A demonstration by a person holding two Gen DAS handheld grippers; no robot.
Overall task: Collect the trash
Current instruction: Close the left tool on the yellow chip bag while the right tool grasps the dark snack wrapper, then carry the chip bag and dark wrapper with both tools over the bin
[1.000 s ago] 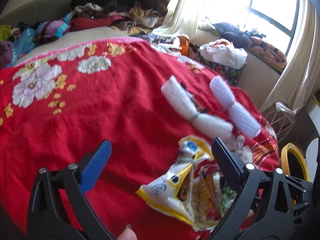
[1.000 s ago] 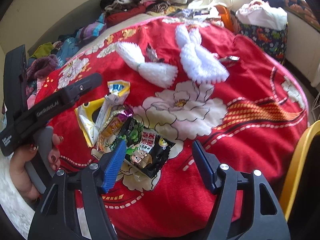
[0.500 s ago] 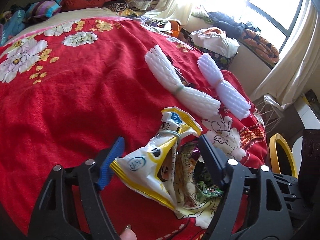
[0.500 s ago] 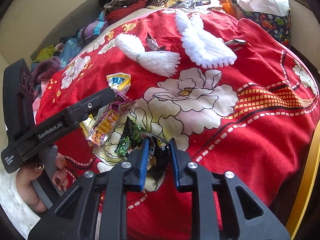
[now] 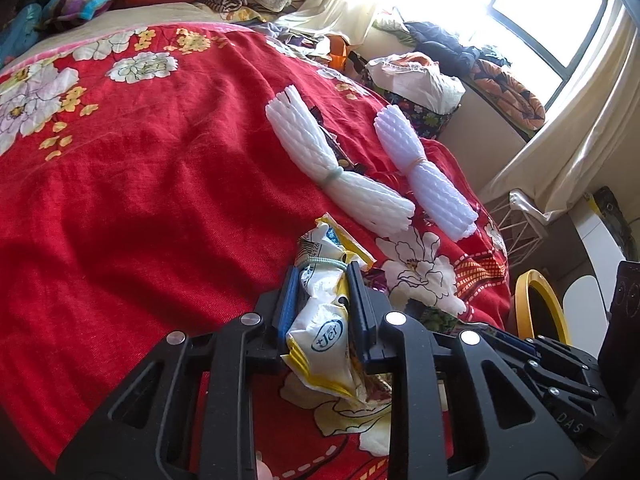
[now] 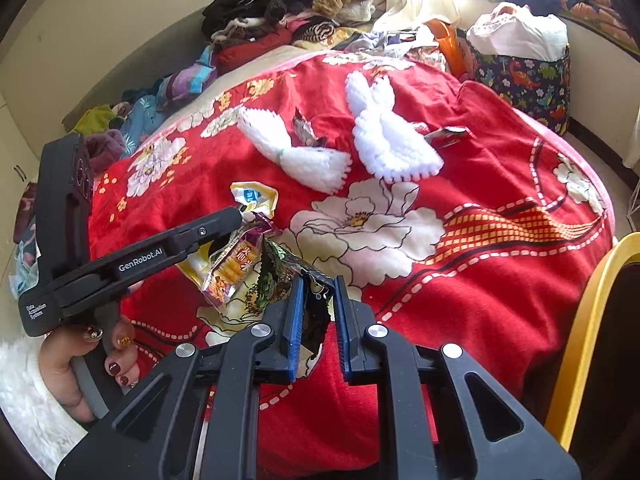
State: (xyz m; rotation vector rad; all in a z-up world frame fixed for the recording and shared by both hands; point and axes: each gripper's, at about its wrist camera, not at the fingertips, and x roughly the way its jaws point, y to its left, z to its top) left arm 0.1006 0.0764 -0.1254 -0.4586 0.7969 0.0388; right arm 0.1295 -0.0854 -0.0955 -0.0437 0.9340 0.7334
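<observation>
My left gripper [image 5: 325, 270] is shut on a white and yellow snack wrapper [image 5: 324, 320] on the red floral blanket [image 5: 140, 200]. My right gripper [image 6: 316, 284] is shut on a black and green snack wrapper [image 6: 296, 276], lifting its edge. The left gripper [image 6: 236, 216] shows from the side in the right wrist view, over the white and yellow wrapper [image 6: 254, 196]. A purple cookie wrapper [image 6: 232, 268] lies between them. Two white foam net bundles [image 5: 340, 172] [image 5: 424, 176] lie farther up the bed, with small foil wrappers [image 6: 306, 132] [image 6: 448, 136] beside them.
A yellow-rimmed bin [image 5: 538, 312] stands by the bed's right side, also in the right wrist view [image 6: 588, 320]. Piled clothes [image 6: 296, 4] sit at the bed's far end. A patterned bag with white contents [image 6: 520, 56] and a white wire basket [image 5: 516, 224] stand near the window.
Both grippers have closed: the left on the white and yellow wrapper, the right more tightly on the black and green wrapper, which has lifted off the blanket.
</observation>
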